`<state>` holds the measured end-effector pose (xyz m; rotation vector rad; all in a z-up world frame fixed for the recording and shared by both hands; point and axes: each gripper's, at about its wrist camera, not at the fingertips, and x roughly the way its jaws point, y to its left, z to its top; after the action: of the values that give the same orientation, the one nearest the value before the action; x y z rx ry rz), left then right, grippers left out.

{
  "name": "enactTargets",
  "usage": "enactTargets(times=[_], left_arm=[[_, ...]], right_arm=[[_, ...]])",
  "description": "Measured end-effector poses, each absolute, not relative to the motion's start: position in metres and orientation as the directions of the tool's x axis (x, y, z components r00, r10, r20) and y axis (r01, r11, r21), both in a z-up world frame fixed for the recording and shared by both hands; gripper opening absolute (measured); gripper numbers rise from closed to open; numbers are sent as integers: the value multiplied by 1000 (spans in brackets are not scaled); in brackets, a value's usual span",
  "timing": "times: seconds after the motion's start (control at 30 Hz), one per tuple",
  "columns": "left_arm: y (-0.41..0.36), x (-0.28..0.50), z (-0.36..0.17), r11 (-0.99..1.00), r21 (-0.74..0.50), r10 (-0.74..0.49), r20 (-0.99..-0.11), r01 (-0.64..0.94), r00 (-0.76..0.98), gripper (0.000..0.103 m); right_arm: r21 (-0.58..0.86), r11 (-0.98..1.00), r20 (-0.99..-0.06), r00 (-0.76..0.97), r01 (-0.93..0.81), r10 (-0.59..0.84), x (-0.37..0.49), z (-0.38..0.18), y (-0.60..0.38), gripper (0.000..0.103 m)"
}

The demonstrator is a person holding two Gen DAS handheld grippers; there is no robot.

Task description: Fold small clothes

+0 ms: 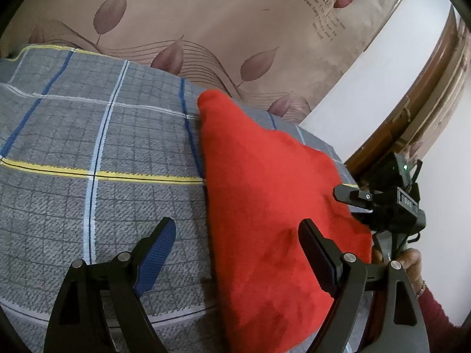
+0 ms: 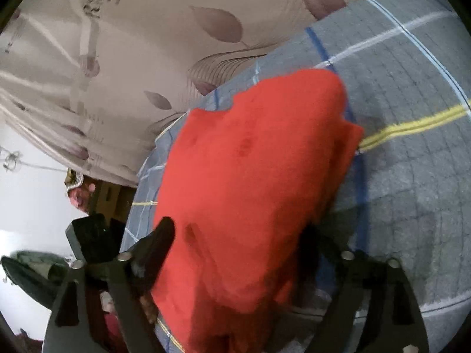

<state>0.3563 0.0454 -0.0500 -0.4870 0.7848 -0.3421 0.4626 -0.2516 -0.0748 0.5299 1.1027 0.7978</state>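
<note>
Although the leaf-patterned curtain [image 1: 206,14] fills most of the background, what matters here is the grey checked blanket [image 1: 88,135] spread across the surface, crossed by blue, white and yellow stripes. On it lies the red garment [image 1: 265,194], a soft fleecy piece sitting toward the right side of the blanket, close to its edge, in a compact, roughly triangular heap with one narrow end pointing toward the curtain. From the right wrist view it looks doubled over on itself, with a layered edge showing on the side nearest the yellow stripe, so I judge at least one fold is done; the outline is lumpy and uneven, and it probably needs another fold or some squaring up before it counts as finished. The left gripper [image 1: 235,250] hovers low over the near edge of the cloth with its jaws wide apart, one finger above bare blanket and the other above red fabric, pinching nothing. The right gripper [image 2: 238,250] also stands with jaws spread, straddling the near part of the garment; that view is blurred, but I see no pad pressing on the cloth, so it appears to hold nothing. A hand [image 1: 409,261] in a dark red sleeve grips the right tool's handle at the blanket's edge.
</note>
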Motion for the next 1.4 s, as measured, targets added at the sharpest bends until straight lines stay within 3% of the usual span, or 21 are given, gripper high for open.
enactTargets(times=[0.17, 0.27, 0.5, 0.83, 0.97, 1.13, 1.4], left_arm=[[42, 357, -50, 860, -501, -430, -612, 96, 664, 85], [41, 356, -50, 871, -483, -413, -621, 89, 666, 85], [39, 357, -51, 888, -455, -380, -642, 69, 666, 87], [36, 357, -50, 900, -434, -355, -655, 53, 667, 89], [39, 361, -44, 830, -519, -520, -588, 204, 619, 89], [52, 394, -47, 778, -583, -608, -600, 236, 520, 89], [46, 445, -64, 636, -718, -763, -533, 282, 365, 89]], right_arm=[[766, 597, -540, 266, -237, 798, 465, -78, -273, 81], [727, 631, -575, 263, -270, 775, 462, -76, -261, 82], [699, 633, -585, 242, -333, 774, 468, -73, -235, 95], [678, 630, -575, 262, -379, 776, 465, -74, -236, 93], [677, 621, -574, 245, -395, 781, 465, -75, -236, 93], [690, 594, -557, 220, -413, 801, 465, -74, -238, 94], [695, 584, -551, 211, -418, 807, 466, -74, -237, 95]])
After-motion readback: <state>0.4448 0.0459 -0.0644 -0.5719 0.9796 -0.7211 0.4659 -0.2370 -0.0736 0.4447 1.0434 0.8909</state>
